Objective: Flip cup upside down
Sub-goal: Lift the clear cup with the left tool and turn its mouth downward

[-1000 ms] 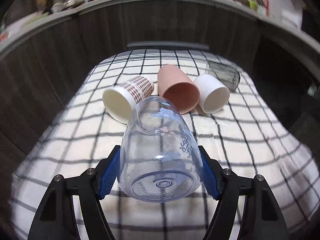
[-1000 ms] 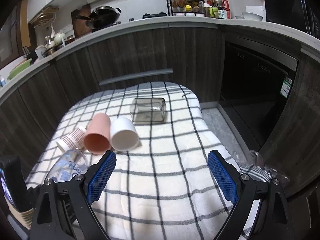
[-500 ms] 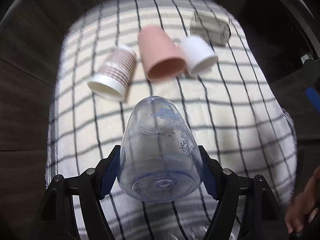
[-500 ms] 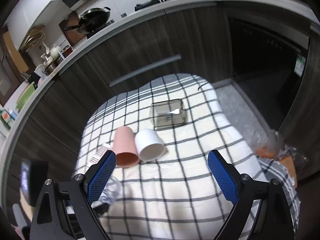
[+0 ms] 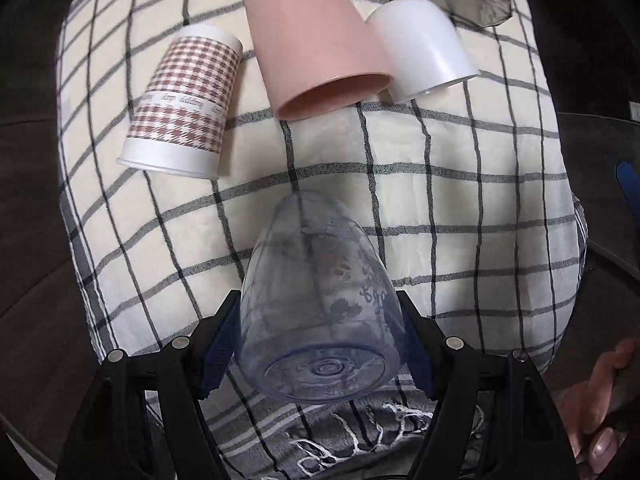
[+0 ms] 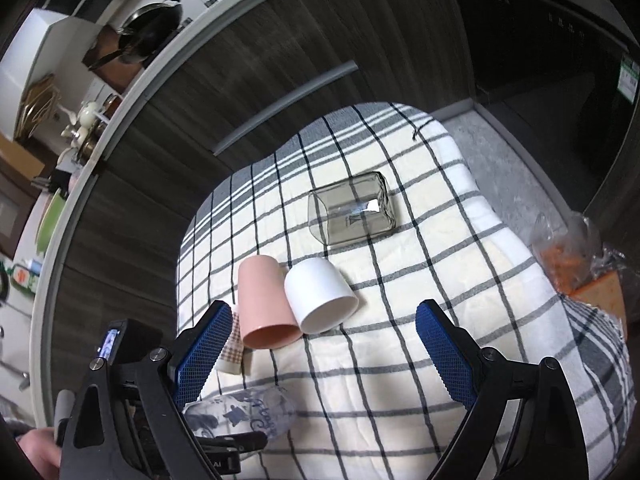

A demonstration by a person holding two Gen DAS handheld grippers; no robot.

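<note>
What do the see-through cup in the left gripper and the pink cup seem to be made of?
Clear cup: likely plastic, glossy and transparent; the cloth shows through it, and its base has moulded rings. Pink cup: opaque with a smooth matte sheen, probably plastic, possibly ceramic.

The cloth (image 5: pixel 460 208) is cream with a black grid. One paper cup (image 5: pixel 184 100) wears brown-and-white houndstooth; others are plain pink (image 5: pixel 316 36) and white (image 5: pixel 424 48). The clear cup (image 5: pixel 320 304) carries blue print; the claw pads (image 6: pixel 444 352) are blue.
</note>
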